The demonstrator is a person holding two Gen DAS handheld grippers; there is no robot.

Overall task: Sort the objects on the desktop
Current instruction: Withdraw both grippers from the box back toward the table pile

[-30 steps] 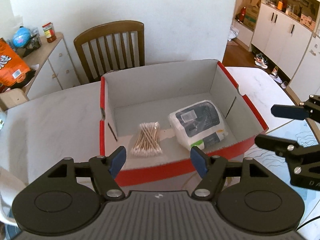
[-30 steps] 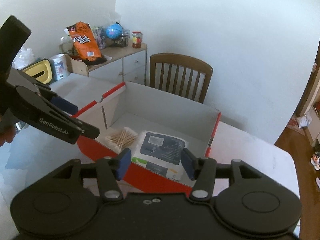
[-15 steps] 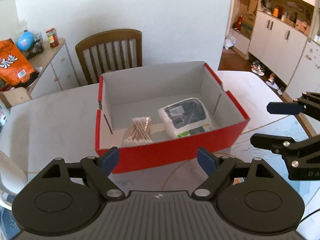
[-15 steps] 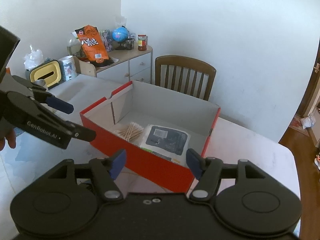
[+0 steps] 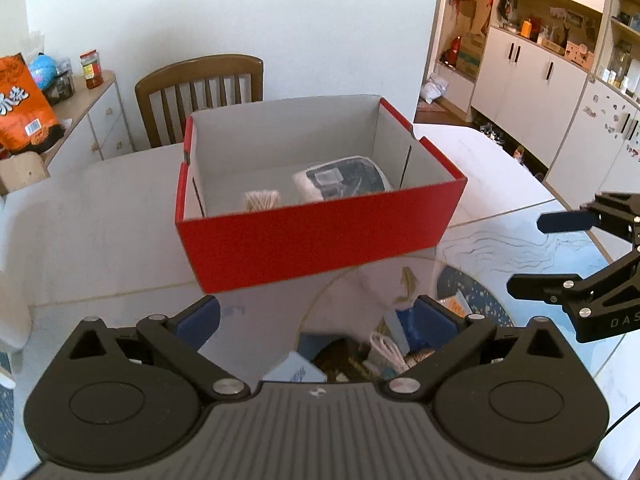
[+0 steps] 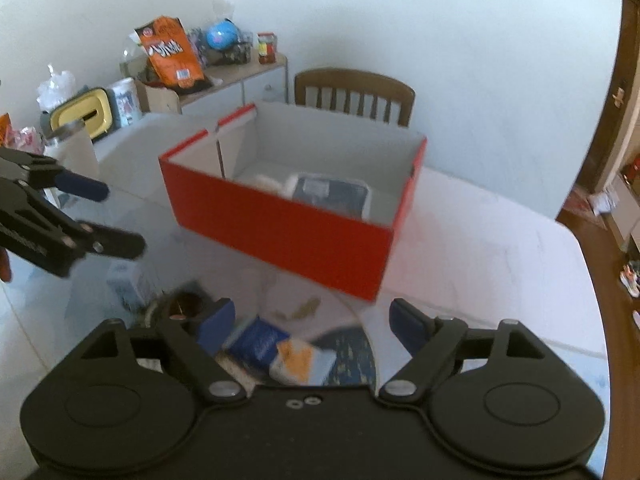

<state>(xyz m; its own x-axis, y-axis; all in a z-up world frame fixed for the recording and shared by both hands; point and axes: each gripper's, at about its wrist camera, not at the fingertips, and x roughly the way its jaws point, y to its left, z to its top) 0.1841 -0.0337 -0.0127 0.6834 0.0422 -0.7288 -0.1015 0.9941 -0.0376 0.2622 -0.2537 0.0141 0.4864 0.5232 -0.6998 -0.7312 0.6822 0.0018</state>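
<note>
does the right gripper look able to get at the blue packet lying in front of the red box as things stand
Probably yes. The right gripper has just been opening, with nothing between its fingers, and the blue packet lies on the table just below it, nothing covering it. An orange-and-white packet touches its side, so that may get nudged.

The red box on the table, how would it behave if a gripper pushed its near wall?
The red box would probably slide easily, since it looks like thin cardboard holding only cotton swabs and a wrapped pack. Its open top suggests the wall may flex.
</note>
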